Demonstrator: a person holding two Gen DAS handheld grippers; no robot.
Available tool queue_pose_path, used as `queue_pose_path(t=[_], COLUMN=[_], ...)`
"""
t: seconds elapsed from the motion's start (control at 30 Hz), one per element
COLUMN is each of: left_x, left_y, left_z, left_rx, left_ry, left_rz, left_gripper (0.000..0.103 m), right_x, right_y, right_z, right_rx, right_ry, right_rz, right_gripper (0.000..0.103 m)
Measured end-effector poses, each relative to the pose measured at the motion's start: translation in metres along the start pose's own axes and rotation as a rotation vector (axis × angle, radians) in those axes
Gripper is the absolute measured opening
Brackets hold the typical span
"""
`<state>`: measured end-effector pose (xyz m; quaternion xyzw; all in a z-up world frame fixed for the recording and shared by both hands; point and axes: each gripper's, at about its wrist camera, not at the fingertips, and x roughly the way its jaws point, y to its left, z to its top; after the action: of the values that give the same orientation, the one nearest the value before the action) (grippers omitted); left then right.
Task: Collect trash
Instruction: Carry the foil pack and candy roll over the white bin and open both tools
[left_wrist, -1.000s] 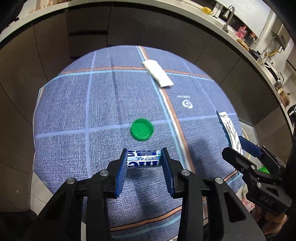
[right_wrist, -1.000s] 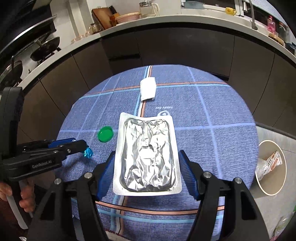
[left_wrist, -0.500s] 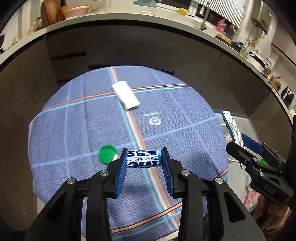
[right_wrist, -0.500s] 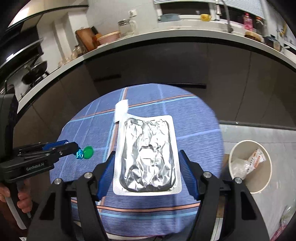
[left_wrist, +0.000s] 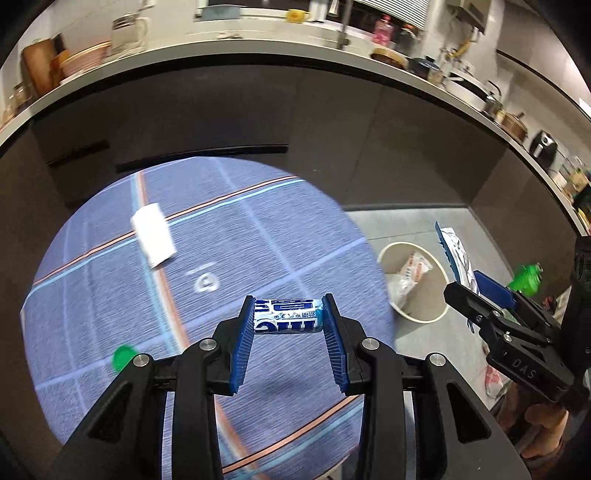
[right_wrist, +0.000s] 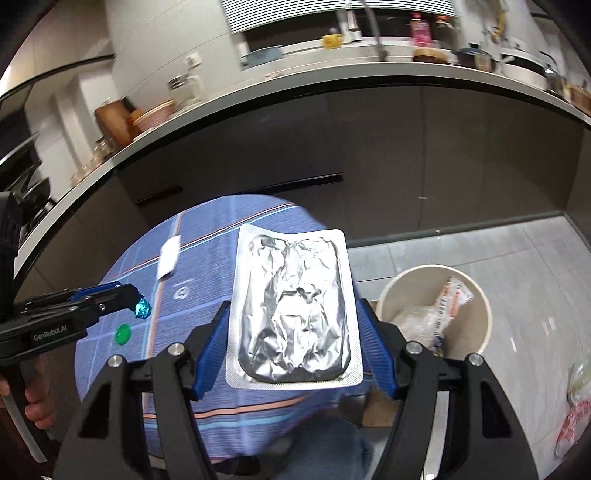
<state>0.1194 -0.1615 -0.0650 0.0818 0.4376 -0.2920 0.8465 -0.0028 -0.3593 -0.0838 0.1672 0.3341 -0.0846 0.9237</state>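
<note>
My left gripper (left_wrist: 288, 319) is shut on a small blue-and-white wrapper (left_wrist: 287, 320), held crosswise above the right part of the round blue table (left_wrist: 92, 295). My right gripper (right_wrist: 293, 317) is shut on a flat silver foil pouch (right_wrist: 293, 306), held over the table's right edge. From the right wrist view the left gripper (right_wrist: 138, 301) shows at the left with the wrapper as a blue crumple (right_wrist: 142, 308). A beige trash bin (right_wrist: 484, 314) stands on the floor right of the table, with plastic wrappers (right_wrist: 432, 314) inside. On the table lie a white paper piece (left_wrist: 153, 236) and a green cap (left_wrist: 122, 356).
Dark cabinet fronts (right_wrist: 406, 155) curve behind the table under a crowded counter (left_wrist: 258, 48). Grey tiled floor (right_wrist: 535, 266) surrounds the bin (left_wrist: 436, 314). More packaging (right_wrist: 576, 413) lies on the floor at the far right. A person's hand (right_wrist: 37, 410) grips the left tool's handle.
Both grippers have swung right and slightly up with their loads. The table has slid left in both views, and the bin has come closer into view at the right.
</note>
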Motion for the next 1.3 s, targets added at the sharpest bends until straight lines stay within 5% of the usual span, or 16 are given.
queue_pose_path(t=[0.6, 0.87, 1.17, 1.23, 1.27, 1.3], left_x=[0.066, 0.126, 0.190, 0.200, 0.205, 0.208], left_y=[-0.119, -0.166, -0.192, -0.196, -0.198, -0.199], left_z=[0.047, 0.067, 0.083, 0.082, 0.082, 0.081], left_rx=[0.181, 0.226, 0.215, 0.222, 0.228, 0.229], left_ry=[0.048, 0.125, 0.193, 0.184, 0.181, 0.175], left_rz=[-0.171, -0.275, -0.284, -0.276, -0.265, -0.246], left_gripper=[0.034, 0.034, 0.035, 0.046, 0.068, 0.079], right_x=[0.009, 0.043, 0.087, 0.097, 0.103, 0.106], right_y=[-0.114, -0.140, -0.163, -0.164, -0.165, -0.164], right_z=[-0.017, -0.025, -0.026, -0.029, -0.031, -0.034], right_rx=[0.126, 0.109, 0.081, 0.067, 0.047, 0.026], right_ry=[0.004, 0.046, 0.093, 0.114, 0.131, 0.140], right_rz=[-0.219, -0.251, -0.213, -0.206, -0.223, -0.239], right_gripper=[0.066, 0.066, 0.069, 0.089, 0.100, 0.099])
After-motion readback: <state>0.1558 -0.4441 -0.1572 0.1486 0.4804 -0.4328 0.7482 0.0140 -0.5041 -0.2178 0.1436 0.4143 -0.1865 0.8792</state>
